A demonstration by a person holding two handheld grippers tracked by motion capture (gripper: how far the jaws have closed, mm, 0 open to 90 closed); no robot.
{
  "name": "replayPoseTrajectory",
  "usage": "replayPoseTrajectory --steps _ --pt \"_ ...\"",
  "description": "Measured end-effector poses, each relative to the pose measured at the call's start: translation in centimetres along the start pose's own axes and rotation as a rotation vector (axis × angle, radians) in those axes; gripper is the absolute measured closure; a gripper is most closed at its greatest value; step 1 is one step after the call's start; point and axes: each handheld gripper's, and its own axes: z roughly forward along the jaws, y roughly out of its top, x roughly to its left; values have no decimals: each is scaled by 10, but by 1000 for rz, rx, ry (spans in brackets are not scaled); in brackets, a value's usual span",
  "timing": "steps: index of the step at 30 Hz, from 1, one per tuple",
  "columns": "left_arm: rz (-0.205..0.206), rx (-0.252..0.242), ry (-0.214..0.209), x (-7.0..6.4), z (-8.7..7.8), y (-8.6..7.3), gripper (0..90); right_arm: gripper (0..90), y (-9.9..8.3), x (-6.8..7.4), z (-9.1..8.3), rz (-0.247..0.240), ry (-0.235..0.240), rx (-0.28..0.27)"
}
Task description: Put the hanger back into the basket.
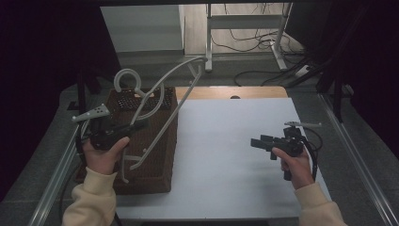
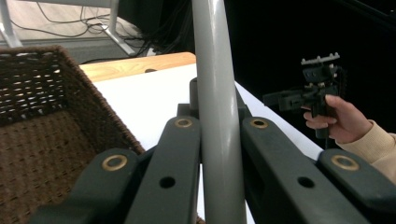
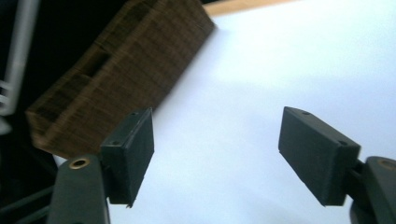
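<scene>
Up close, the left gripper (image 2: 217,140) squeezes a smooth grey hanger (image 2: 212,93) over the bumpy woven basket (image 2: 51,116); from above, the right gripper (image 1: 263,142) hangs open, holding nothing

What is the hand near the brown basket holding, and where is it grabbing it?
The left gripper is shut on a grey plastic clothes hanger, gripping one of its thin arms above the brown woven basket. The right gripper is open, holding nothing.

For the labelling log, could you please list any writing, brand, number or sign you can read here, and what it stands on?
None: no readable text, brand, number or sign on the brown woven wicker basket, the grey plastic clothes hanger, the white table sheet, the left gripper or the right gripper.
</scene>
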Motion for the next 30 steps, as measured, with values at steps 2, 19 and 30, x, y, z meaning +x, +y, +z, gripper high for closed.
replayPoseTrajectory --steps 2,19,30 --pt "6 9 9 2 -3 0 875 255 -6 -4 -2 -15 -32 6" --pt "9 41 103 28 -33 12 875 214 -21 -6 -5 -149 -149 87" --pt "4 141 139 64 -29 8 875 215 -23 -6 -10 -153 -167 70"
